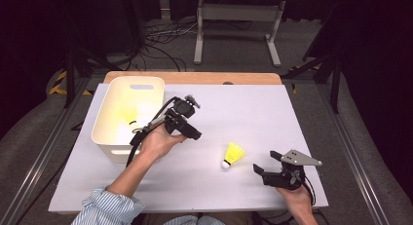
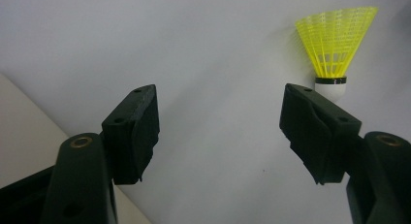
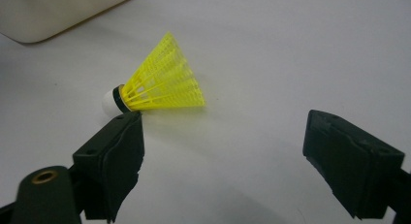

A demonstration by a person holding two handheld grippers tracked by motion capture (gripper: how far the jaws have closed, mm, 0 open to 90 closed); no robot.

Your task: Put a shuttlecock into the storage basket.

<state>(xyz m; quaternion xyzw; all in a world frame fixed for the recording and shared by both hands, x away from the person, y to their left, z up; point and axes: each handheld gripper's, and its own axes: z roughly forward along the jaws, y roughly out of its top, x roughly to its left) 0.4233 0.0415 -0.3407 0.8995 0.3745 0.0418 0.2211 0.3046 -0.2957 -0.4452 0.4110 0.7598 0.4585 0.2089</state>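
Shuttlecock [image 1: 233, 155] lies on its side on the white table [image 1: 243, 113], and we see it between our two claws: the left gripper [image 1: 187, 130] and right gripper [image 1: 265, 167] both gape wide and empty, each nearby, neither touching it

Tongs [image 2: 220, 132] spread wide, empty; yellow shuttlecock [image 2: 334, 44] beyond right jaw.

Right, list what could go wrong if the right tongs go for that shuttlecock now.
1. The yellow shuttlecock lies on its side, off-centre in the right gripper view, by one jaw; closing could knock it away.
2. The right tongs might crush its open mesh skirt.
3. The left tongs hang open between it and the white bin, perhaps crowding the carry.
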